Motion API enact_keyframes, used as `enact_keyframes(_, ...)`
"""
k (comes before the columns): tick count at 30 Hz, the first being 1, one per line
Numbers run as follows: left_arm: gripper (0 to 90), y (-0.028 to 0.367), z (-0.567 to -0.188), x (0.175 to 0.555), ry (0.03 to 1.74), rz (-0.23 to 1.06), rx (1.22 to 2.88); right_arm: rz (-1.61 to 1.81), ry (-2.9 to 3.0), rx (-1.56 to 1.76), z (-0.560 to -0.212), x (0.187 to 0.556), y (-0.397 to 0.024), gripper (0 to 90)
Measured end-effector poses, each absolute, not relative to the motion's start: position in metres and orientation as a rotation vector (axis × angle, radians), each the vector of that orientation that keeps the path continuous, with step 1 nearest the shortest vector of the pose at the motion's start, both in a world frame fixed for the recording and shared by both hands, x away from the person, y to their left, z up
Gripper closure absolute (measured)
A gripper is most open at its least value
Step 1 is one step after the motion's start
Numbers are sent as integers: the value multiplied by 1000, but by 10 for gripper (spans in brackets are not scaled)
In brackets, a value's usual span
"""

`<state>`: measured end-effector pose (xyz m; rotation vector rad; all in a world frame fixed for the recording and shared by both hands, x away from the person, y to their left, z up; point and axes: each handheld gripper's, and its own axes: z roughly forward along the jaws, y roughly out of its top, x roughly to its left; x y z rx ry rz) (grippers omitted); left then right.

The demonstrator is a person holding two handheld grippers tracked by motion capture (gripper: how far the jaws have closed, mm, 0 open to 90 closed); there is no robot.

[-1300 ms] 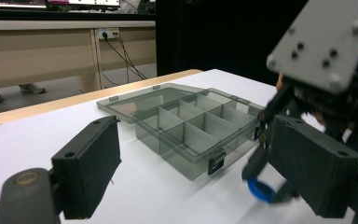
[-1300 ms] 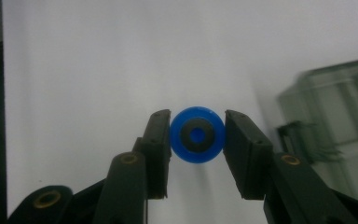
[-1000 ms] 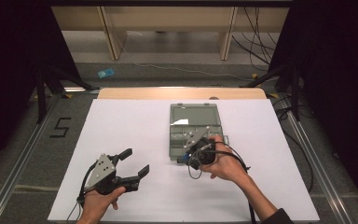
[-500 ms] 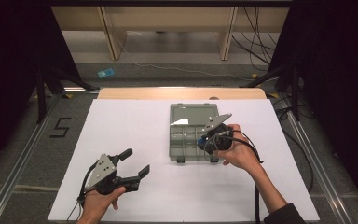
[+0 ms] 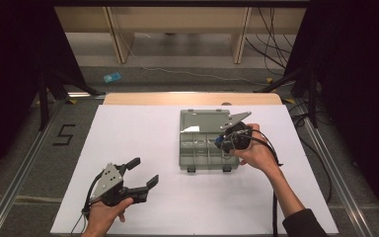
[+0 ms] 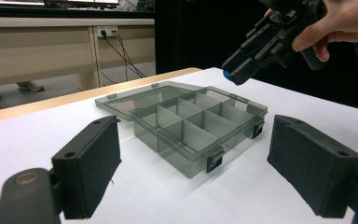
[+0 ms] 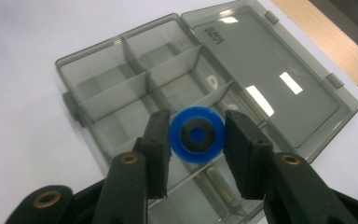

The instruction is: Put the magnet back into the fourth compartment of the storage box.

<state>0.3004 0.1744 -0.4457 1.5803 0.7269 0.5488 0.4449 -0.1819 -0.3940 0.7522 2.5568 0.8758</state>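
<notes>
- Right gripper (image 7: 196,135): jaws clamped on a blue ring (image 7: 196,134), one pad on each side of it. Ring is round, blue, with a dark centre.
- In the high view the right gripper (image 5: 223,140) sits over the right part of the box, near its hinge line, held by the right hand (image 5: 256,150).
- Left gripper view shows the ring (image 6: 227,74) at the jaw tips, up in the air above the far side of the box, not touching it.
- Compartment box (image 5: 202,148): grey see-through plastic, lies on the white counter (image 5: 143,133), lid (image 7: 265,79) folded flat open on the far side. Dividers make several compartments; two latches on the near edge.
- Can't tell which compartment the ring is over.
- Left gripper (image 5: 140,175): jaws wide apart, nothing between them. Low at the near left of the counter, well apart from the box, pointing towards it.
- Left hand (image 5: 103,215) grips it from below.
</notes>
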Motion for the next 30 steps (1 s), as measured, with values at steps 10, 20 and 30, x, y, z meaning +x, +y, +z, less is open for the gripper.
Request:
enact_keyframes(10, 163, 175, -445, 300, 725, 553, 1579, 838, 2548, 774, -400, 462, -181, 628)
enact_keyframes(20, 163, 175, -445, 300, 728, 550, 1575, 788, 2548, 819, -410, 477, -186, 627)
enact_keyframes(30, 164, 175, -445, 300, 721, 555, 1577, 733, 2549, 832, -415, 485, -198, 627)
